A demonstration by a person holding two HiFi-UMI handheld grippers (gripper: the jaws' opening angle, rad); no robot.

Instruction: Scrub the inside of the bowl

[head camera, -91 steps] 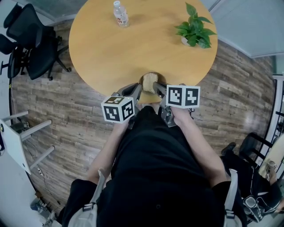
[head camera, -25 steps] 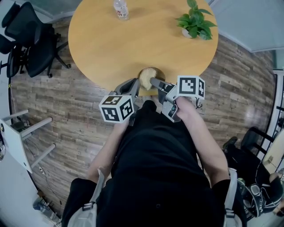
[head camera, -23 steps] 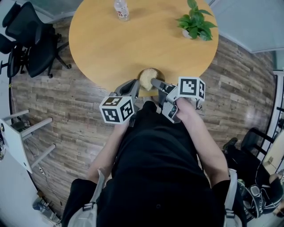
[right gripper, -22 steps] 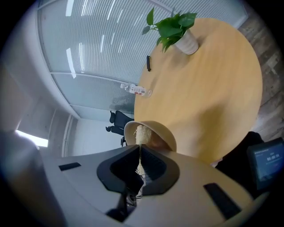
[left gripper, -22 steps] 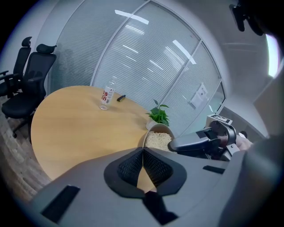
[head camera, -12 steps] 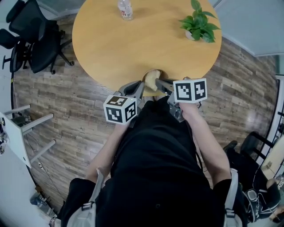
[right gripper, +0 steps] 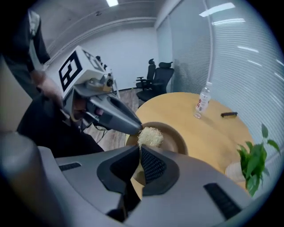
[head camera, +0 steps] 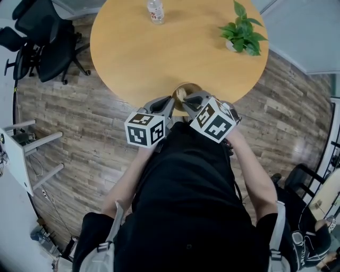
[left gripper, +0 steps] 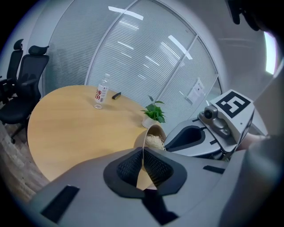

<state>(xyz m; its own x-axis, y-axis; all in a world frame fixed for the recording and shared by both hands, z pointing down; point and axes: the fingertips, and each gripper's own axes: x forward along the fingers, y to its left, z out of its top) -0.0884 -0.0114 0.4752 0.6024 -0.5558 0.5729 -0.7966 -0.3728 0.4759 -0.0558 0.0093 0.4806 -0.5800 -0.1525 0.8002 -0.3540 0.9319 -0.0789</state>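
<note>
Bowl (right gripper: 176, 134) tilted, mouth toward right tool (right gripper: 138, 153) with scrubber (right gripper: 151, 136)

One round table (head camera: 133, 58) bore one bowl (head camera: 189, 87), one scrub pad (right gripper: 150, 136), one water bottle (head camera: 155, 10) at top centre and one potted plant (head camera: 243, 34) upper right. Two black office chairs (head camera: 45, 40) stood upper left. There were two grippers: left gripper (left gripper: 143, 159), right gripper (right gripper: 138, 162).

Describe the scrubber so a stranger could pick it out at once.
Find the round wooden table, then the brown bowl at its near edge, its rim pinched by the left gripper. Inside, at the tips of the right gripper, sits the scrubber: a pale straw-coloured tangle of fibres, the only fuzzy thing among smooth surfaces.
</note>
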